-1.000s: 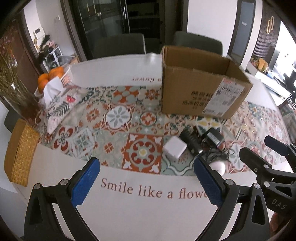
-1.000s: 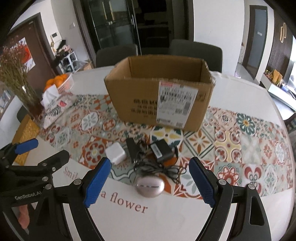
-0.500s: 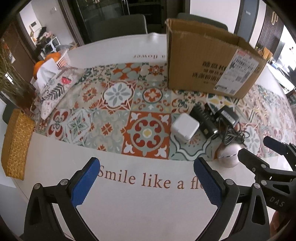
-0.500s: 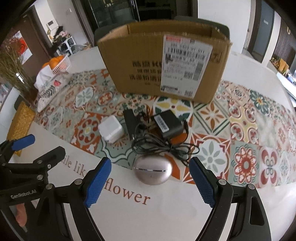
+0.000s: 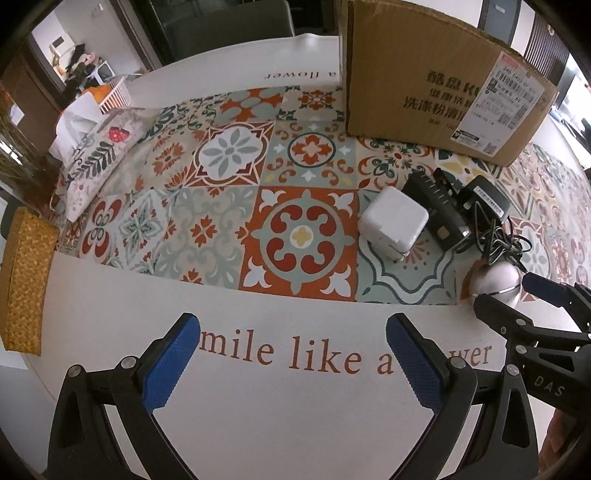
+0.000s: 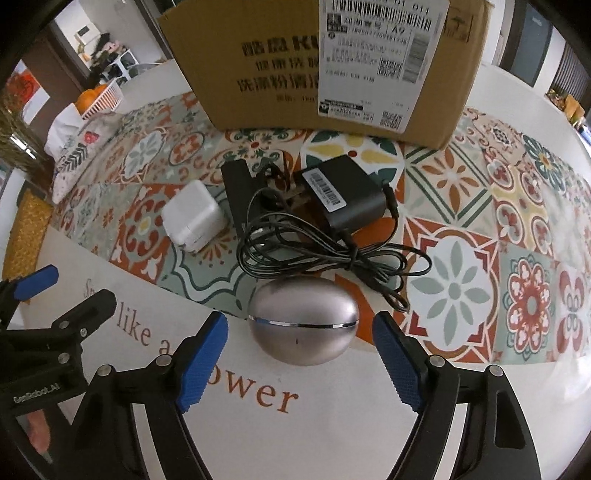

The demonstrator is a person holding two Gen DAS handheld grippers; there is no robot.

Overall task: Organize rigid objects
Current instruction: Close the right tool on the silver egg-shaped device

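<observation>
A silver egg-shaped case (image 6: 303, 325) lies at the near edge of the patterned runner, also seen in the left wrist view (image 5: 495, 280). My right gripper (image 6: 299, 326) points down over it with a blue pad on either side. Its jaws are closing and the pads stand clear of the case. Behind the case lie a black adapter (image 6: 343, 195) with tangled cable, a black block (image 6: 236, 188) and a white charger cube (image 6: 194, 218). A cardboard box (image 6: 332, 66) stands behind them. My left gripper (image 5: 291, 325) hangs open above the white cloth, holding nothing.
A printed tissue pouch (image 5: 99, 155), a woven yellow box (image 5: 22, 280) and a white basket of oranges (image 5: 110, 96) sit at the left. Dark chairs (image 5: 225, 26) stand beyond the round table's far edge.
Both grippers have sunk toward the table and tilted further down. The right gripper's jaws have narrowed around the silver case, which now fills the gap between them.
</observation>
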